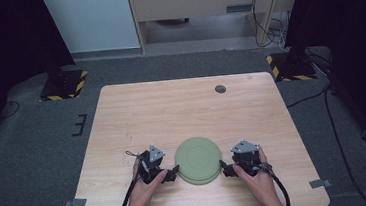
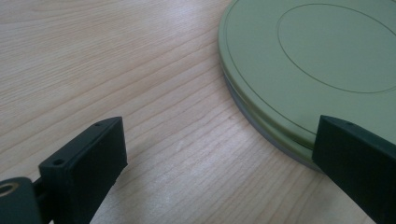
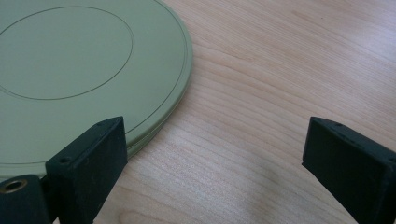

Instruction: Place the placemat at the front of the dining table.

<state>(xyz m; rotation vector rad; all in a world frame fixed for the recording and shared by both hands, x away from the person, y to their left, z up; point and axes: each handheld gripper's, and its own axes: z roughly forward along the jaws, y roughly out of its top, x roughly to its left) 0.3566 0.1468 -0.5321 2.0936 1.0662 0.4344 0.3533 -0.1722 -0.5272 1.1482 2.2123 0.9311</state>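
Observation:
A round olive-green plate point(image 1: 198, 159) lies upside down on the wooden table near its front edge, with a second rim showing beneath it in the left gripper view point(image 2: 299, 60). My left gripper point(image 1: 173, 172) stands open at the plate's left edge; its right jaw overlaps the rim and its left jaw is over bare wood. At the plate's point(image 3: 70, 65) right edge my right gripper point(image 1: 225, 168) is open too, its left jaw over the rim. Neither holds anything.
The wooden table point(image 1: 182, 113) stretches bare behind the plate, with a small round grommet point(image 1: 220, 88) at the back right. Grey carpet surrounds it, and two stand bases with yellow-black tape point(image 1: 64, 86) sit at the far corners.

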